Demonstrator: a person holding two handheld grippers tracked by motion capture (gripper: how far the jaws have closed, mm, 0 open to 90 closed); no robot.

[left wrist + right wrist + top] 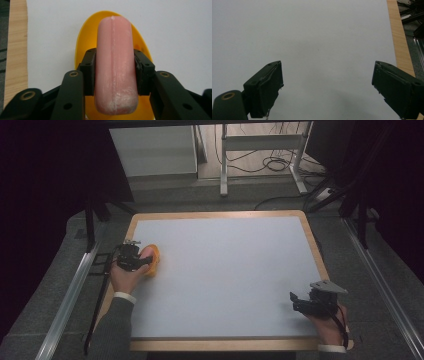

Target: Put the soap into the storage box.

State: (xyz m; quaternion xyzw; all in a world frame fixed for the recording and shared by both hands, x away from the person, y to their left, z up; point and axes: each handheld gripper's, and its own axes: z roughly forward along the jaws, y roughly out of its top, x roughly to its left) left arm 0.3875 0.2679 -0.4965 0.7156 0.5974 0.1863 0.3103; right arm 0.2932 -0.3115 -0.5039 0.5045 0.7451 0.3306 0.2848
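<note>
A pink rounded bar (pixel 114 62), like a block of soap, sits clamped between the black pads of my left gripper (pixel 114 72), just above a yellow oval dish (pixel 86 40). From above, that left gripper (pixel 134 256) is at the table's left side over the orange-yellow dish (pixel 152 259). My right gripper (pixel 327 82) stands wide open over bare white tabletop with nothing between its fingers; in the high view the right gripper (pixel 300 301) is near the front right corner.
The white table top (pixel 225 270) has a wooden rim (pixel 315 245). Metal rails run along both sides on the grey floor, and a desk frame with cables stands behind the table.
</note>
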